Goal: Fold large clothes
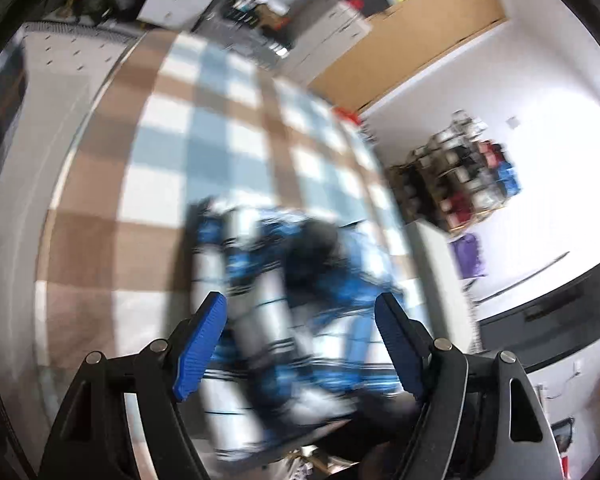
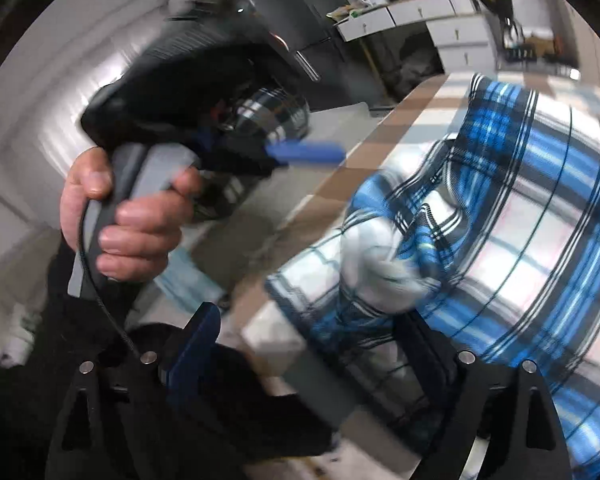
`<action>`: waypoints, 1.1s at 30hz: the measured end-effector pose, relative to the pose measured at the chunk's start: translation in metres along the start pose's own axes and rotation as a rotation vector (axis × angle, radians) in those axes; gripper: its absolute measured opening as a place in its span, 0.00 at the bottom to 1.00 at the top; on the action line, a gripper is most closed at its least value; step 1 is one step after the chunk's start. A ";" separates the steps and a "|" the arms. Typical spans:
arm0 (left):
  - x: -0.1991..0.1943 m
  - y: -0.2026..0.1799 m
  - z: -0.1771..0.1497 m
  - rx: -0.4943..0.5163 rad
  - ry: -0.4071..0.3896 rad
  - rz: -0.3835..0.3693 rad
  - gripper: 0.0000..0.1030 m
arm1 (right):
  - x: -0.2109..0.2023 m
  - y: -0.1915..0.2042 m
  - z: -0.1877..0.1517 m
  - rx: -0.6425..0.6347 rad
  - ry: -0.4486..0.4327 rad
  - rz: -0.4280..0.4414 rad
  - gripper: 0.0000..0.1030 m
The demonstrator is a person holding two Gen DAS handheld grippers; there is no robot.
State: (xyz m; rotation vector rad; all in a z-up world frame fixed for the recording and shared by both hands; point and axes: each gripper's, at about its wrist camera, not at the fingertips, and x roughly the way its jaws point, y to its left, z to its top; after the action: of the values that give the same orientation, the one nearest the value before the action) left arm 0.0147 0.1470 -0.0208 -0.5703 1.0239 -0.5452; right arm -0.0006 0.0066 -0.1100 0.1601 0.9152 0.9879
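Table surface: covered by a checked cloth in brown, pale blue and white. Plaid shirt, blue, white and black: lying bunched on the cloth, folds raised at its near edge; blurred in both views. Left gripper: blue-padded jaws spread wide, nothing pinched, shirt fabric seen beyond and below them; its grey handle is gripped by a person's hand. Right gripper: jaws standing wide apart, shirt edge lying between them, pads not pressing on it.
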 end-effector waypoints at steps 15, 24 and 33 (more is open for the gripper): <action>0.100 -0.034 0.027 0.112 0.354 0.227 0.54 | -0.114 -0.052 -0.008 0.299 -0.122 0.115 1.00; 0.070 -0.070 0.039 0.178 0.433 0.203 0.01 | -0.118 -0.106 -0.006 0.566 -0.151 0.203 1.00; 0.044 -0.099 0.035 0.289 0.493 0.272 0.01 | -0.064 -0.129 -0.025 0.796 -0.008 0.415 1.00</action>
State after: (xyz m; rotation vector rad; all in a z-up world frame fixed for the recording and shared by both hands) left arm 0.0491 0.0524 0.0318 -0.0304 1.4318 -0.5911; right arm 0.0509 -0.1234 -0.1531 1.0573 1.2596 0.9444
